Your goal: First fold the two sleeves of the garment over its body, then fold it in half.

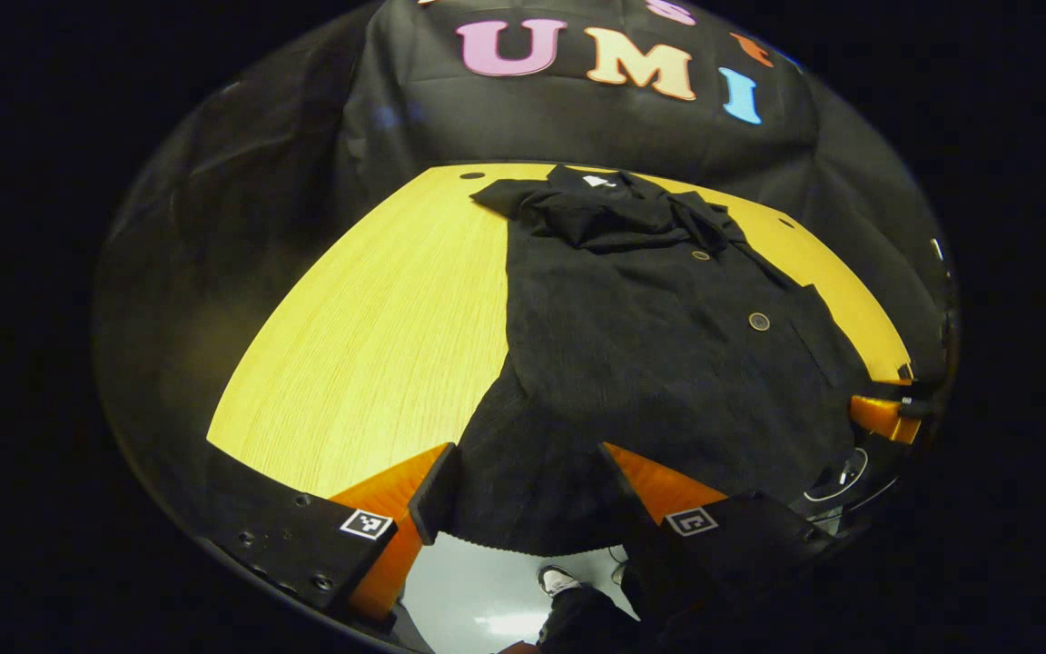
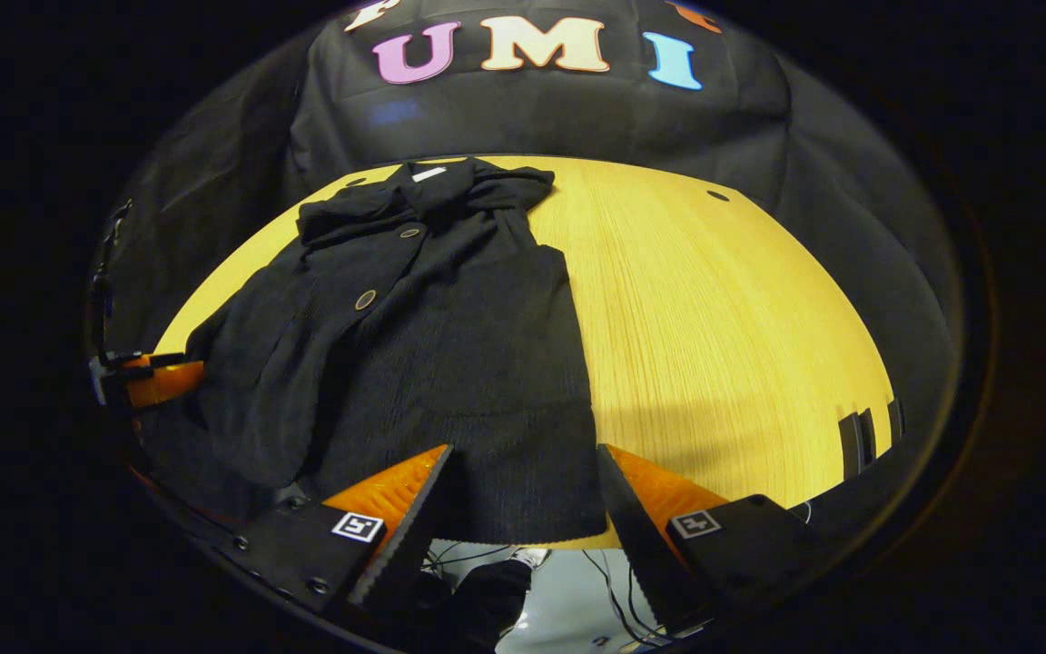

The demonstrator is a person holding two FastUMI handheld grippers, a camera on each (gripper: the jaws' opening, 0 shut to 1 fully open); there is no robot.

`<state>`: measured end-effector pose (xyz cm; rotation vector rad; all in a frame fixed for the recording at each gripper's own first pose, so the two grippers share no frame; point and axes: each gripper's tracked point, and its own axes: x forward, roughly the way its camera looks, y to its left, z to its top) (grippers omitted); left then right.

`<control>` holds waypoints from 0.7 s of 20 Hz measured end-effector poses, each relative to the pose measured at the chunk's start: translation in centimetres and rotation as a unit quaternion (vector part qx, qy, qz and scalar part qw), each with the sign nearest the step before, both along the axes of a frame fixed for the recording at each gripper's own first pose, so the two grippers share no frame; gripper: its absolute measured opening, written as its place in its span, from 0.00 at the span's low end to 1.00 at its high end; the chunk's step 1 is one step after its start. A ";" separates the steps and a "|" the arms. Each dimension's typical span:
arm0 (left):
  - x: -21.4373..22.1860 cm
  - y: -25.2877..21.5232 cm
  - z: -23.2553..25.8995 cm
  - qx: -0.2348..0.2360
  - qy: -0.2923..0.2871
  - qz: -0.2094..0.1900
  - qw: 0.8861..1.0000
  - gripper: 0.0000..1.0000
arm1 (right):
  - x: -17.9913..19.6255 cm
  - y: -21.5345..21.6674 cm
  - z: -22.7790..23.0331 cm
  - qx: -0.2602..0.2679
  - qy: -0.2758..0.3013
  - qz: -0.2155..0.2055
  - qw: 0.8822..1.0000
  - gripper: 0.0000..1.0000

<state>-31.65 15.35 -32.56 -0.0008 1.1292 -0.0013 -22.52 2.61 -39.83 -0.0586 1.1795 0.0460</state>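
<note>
A black buttoned garment [image 1: 632,363] lies flat on the yellow wooden table [image 1: 369,345], collar at the far side and hem at the near edge. Its sleeves are bunched up over the chest just below the collar [image 1: 600,222]. My left gripper [image 1: 523,486] is open at the near edge, with the left part of the hem between its fingers and not pinched. In the right gripper view the garment [image 2: 432,345] covers the table's left half. My right gripper [image 2: 523,486] is open astride the hem's right corner. Each gripper also appears at the edge of the other's view: the right gripper [image 1: 882,416] and the left gripper [image 2: 151,380].
Bare tabletop [image 2: 723,327] stretches to the right of the garment, with small black clips [image 2: 859,440] at its right edge. Below the near edge is a pale floor with a person's shoe [image 1: 557,578] and loose cables [image 2: 609,581].
</note>
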 end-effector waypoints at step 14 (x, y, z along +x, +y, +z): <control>0.9 -1.7 -0.3 -0.011 -0.018 0.036 0.999 0.00 | 0.7 2.7 -0.4 0.137 0.013 0.013 0.990 0.13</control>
